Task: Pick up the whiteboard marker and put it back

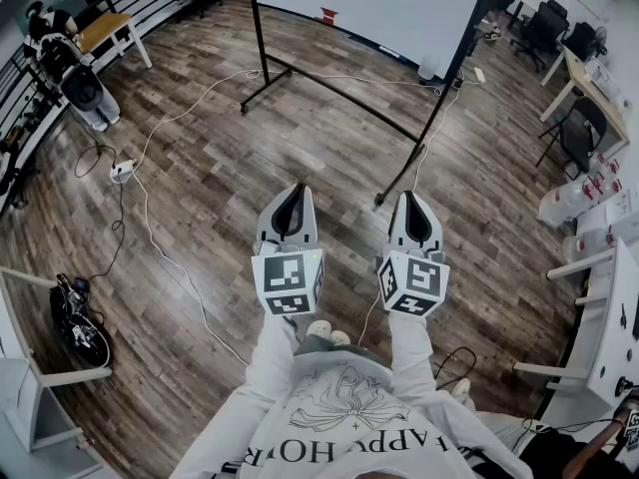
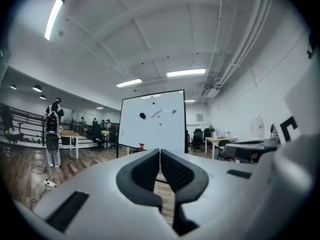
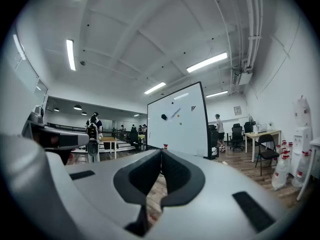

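A brown wood-plank floor (image 1: 300, 138) runs through the whole room, with white cables (image 1: 148, 230) trailing over it at 9 o'clock. A whiteboard (image 1: 369, 8) on a black frame stands at 12 o'clock. A wooden table (image 1: 110, 30) sits at 10 o'clock, and a desk (image 1: 591, 93) with black office chairs (image 1: 577, 138) at 2 o'clock. The walls (image 2: 270, 94) are white, and the ceiling tube lights (image 2: 186, 73) are lit. What look like water jugs (image 1: 574, 200) cluster at 3 o'clock.
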A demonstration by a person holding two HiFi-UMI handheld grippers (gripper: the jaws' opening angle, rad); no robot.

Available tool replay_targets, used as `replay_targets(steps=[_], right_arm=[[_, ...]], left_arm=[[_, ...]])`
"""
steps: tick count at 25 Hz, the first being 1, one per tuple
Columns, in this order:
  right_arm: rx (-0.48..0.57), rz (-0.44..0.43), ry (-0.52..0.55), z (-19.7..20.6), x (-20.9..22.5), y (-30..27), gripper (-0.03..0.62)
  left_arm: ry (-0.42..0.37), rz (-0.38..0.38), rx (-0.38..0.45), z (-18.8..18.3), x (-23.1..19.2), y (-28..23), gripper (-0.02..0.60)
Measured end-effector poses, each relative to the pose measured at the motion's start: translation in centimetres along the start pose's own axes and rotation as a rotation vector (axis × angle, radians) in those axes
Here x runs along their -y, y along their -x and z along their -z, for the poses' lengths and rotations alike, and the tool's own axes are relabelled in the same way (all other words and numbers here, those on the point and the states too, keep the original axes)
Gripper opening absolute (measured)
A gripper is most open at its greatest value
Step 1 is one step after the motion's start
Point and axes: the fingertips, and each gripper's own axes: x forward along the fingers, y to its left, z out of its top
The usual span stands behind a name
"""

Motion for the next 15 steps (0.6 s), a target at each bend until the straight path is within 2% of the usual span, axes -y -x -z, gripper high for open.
replay_targets(steps=[15], right_arm=[[-0.007,0.004,-0.003,0.3,-0.1,-2.1,0.005]], left_arm=[[-0.004,0.013,-0.001,-0.1,-0.6,-1.8,0.011]])
